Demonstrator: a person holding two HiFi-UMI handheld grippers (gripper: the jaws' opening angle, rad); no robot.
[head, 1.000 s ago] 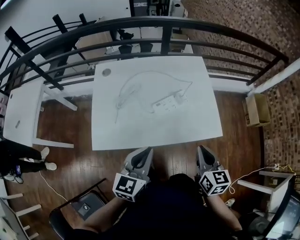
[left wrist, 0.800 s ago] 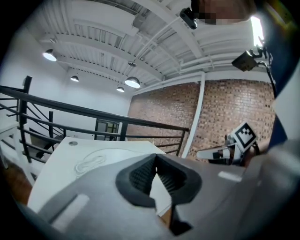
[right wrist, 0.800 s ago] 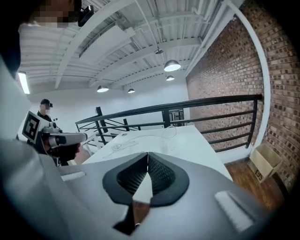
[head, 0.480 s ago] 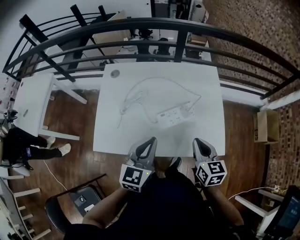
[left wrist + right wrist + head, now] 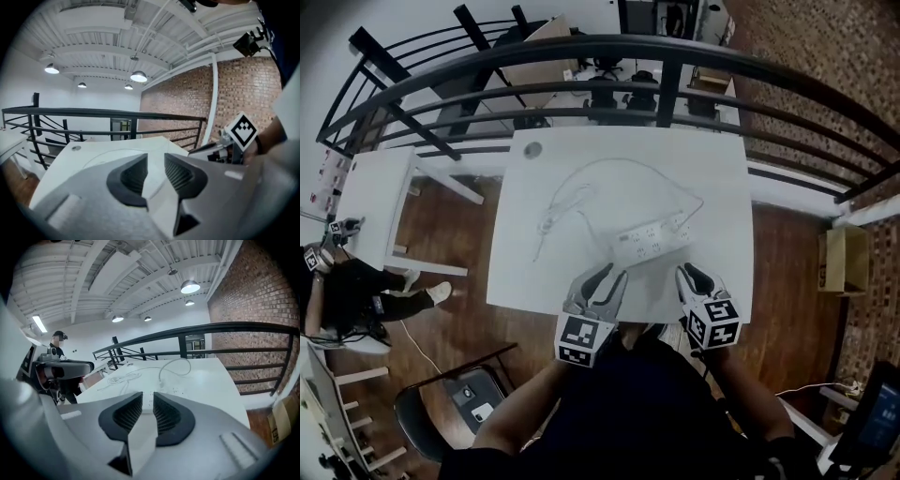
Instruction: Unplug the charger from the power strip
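A white power strip lies aslant on the white table, with a small white charger at its right end. A thin white cable loops behind it, and a bundled cord lies to the left. My left gripper hovers over the table's near edge, short of the strip. Its jaws are opening, with nothing between them. My right gripper hangs near the strip's right end. Its jaws are also opening on a narrow gap and hold nothing. The strip lies just beyond its tips.
A black railing runs behind the table. A smaller white table stands to the left, with a person beside it. A cardboard box sits at the right and a chair at the lower left. A small dark disc marks the table's far left corner.
Both grippers have moved forward from above the wooden floor to above the table's near edge, closer to the power strip. The strip and cables have not moved.
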